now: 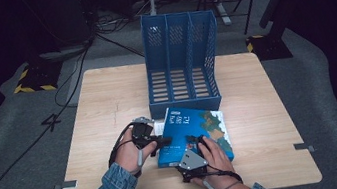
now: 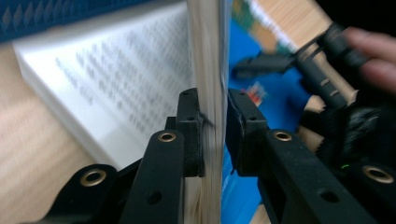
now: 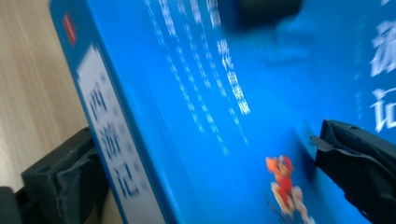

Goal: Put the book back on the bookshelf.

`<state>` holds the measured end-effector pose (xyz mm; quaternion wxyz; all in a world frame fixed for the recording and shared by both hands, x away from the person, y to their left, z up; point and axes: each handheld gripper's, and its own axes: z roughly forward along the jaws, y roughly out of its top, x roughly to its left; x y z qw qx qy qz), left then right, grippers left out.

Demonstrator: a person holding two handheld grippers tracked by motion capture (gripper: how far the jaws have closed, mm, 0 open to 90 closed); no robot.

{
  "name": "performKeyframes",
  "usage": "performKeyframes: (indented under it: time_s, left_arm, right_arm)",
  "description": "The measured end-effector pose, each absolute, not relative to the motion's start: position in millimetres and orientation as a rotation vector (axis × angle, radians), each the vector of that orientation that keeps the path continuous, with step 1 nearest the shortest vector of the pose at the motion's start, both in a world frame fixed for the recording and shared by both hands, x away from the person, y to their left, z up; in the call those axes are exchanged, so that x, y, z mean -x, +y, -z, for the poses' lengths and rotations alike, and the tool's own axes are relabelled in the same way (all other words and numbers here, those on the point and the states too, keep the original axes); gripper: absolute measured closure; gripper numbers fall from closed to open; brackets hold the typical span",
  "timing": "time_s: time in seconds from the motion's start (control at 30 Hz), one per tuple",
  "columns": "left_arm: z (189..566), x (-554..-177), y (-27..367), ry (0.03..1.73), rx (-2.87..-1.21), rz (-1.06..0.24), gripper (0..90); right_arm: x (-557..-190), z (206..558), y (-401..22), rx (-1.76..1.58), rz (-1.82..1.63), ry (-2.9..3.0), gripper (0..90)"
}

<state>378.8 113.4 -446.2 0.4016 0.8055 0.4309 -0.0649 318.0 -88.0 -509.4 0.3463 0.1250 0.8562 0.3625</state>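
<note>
**Entry: book to be filed, lift stage**

1. Right gripper [image 1: 196, 142], nearest us, held in the person's right hand [image 1: 218, 157]. In its own view, the jaws stand wide with the book between them, one by the white spine label and one over the blue cover. We cannot tell whether the pads press.

2. Left gripper [image 1: 163, 140], in the left hand [image 1: 127, 154]. Its own view shows the jaws closed on the book's page block, a pad against each side.

3. Book [image 1: 185, 119], blue-covered with a small cartoon figure. It lies on the worktop [image 1: 260, 111], just in front of the file rack, its left edge taken by the left jaws.

4. File rack [image 1: 182, 62], blue, with three upright compartments. All look vacant, and it stands at the far middle of the worktop.

**Step in hand, as we judge it:** securing a two-sided hold on the book so it can be raised off the worktop.

**Next move calls for:** a firm right-hand grip, a lift by both hands together, a turn to upright, and alignment with one compartment without knocking a divider.

**Hard to make out:**
- A white printed page [image 2: 116, 79] lies beside the gripped block. We cannot say whether it is a loose leaf, an opened part of this book, or a second book.
- The cover lettering is blurred.
- The near edge of the book is hidden under the right gripper.
- The rack's compartment floors are partly hidden behind its front lip.
</note>
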Motion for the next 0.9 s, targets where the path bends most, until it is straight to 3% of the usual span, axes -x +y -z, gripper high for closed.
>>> performKeyframes:
  time_s: [0.23, 0.67, 0.83, 0.9]
  left_arm:
    - [446.6, -377.7, 117.0, 1.118, -1.998, 0.223, 83.1]
    - [441.5, -380.1, 114.9, 1.101, -1.937, 0.32, 83.2]
    - [445.0, -381.8, 116.1, 1.104, -1.944, 0.273, 80.4]
    - [448.9, -382.1, 116.7, 1.1, -1.931, 0.252, 71.3]
  right_arm:
    - [-319.0, 510.0, -82.5, -0.305, -0.968, 2.231, 0.0]
    - [-322.0, 508.5, -70.4, -0.276, -0.769, 2.102, 0.0]
    - [-326.8, 506.8, -72.3, -0.285, -0.783, 2.137, 0.0]
    - [-331.9, 505.3, -74.7, -0.312, -0.803, 2.176, 1.5]
